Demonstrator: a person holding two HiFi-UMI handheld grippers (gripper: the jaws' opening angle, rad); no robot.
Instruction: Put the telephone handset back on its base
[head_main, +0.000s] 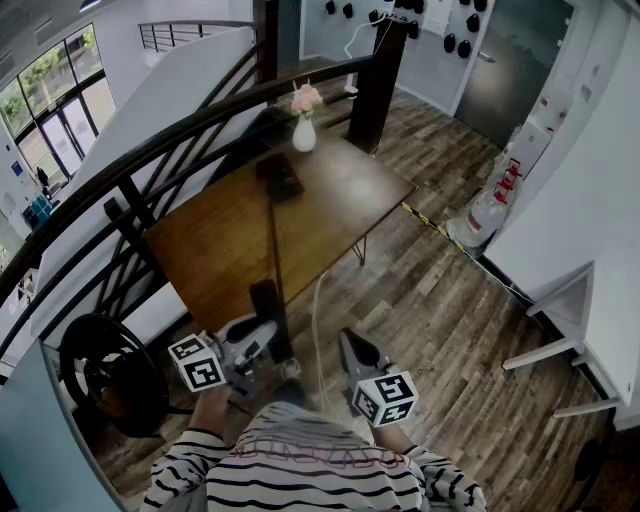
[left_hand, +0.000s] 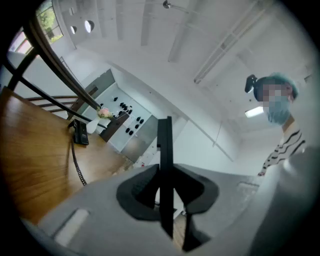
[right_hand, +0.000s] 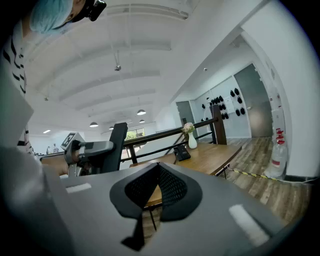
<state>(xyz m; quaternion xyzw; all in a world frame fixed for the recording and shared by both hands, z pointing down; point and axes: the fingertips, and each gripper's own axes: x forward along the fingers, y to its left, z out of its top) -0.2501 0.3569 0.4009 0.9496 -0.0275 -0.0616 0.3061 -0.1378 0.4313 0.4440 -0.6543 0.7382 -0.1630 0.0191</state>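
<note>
Handset of a black corded telephone, off its base and clamped upright between the jaws of our left gripper. We hold that gripper low in front of our striped shirt, just off the near edge of a wooden table. In the left gripper view the handset shows edge-on as a dark slab with both pads pressed against its sides. A coiled cord runs from it across the tabletop to the telephone base. The base sits toward the table's far edge, near a white vase of pink flowers at the far corner. Its cradle looks unoccupied, though it is too small to make out in detail. Our right gripper hovers beside the left one, also off the table's near edge, its jaw tips closed together with nothing between them.

We judge the task to be partway: the handset is picked up and firmly gripped, but it is well apart from the base. Left to do: carry it over the table to the far edge, line it up along the cradle, set it down and let go, minding the cord.
</note>
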